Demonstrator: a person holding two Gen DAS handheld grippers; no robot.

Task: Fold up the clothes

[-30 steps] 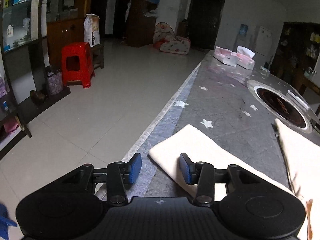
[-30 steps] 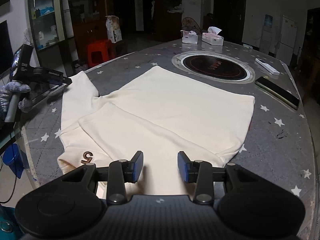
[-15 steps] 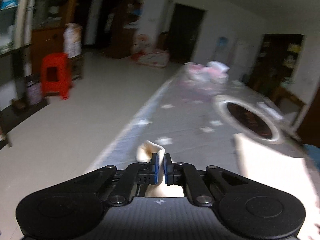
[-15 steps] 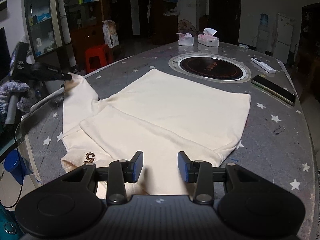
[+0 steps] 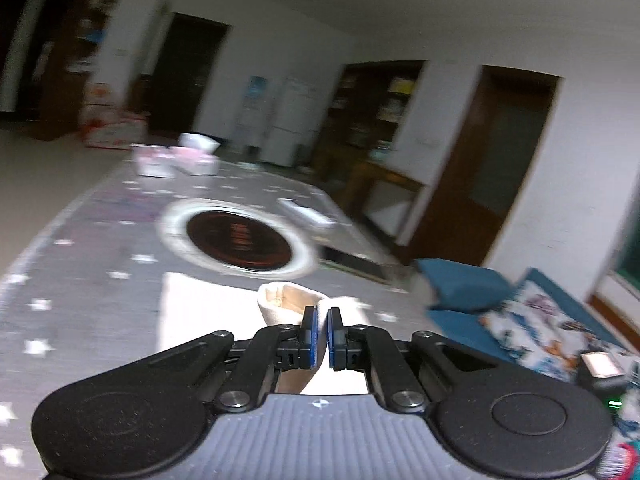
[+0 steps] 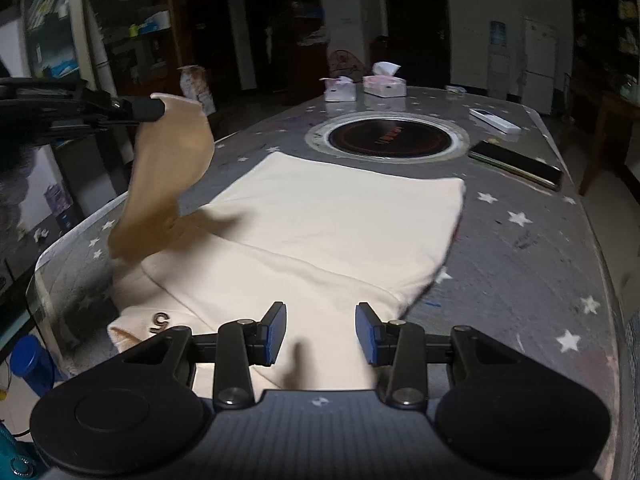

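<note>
Right wrist: left gripper (image 6: 158, 109) pinches sleeve (image 6: 168, 172) aloft over table edge (image 6: 72, 236).

A cream garment (image 6: 328, 232) with a dark "5" mark lies ahead of the right hand-held gripper (image 6: 320, 332), whose pads are blue, on a grey table (image 6: 520, 264) patterned with white stars.

Left gripper (image 6: 158, 108) holds the cream garment's (image 6: 320, 220) sleeve (image 6: 168, 176) lifted; right gripper (image 6: 320, 332) hovers, jaws apart.
</note>
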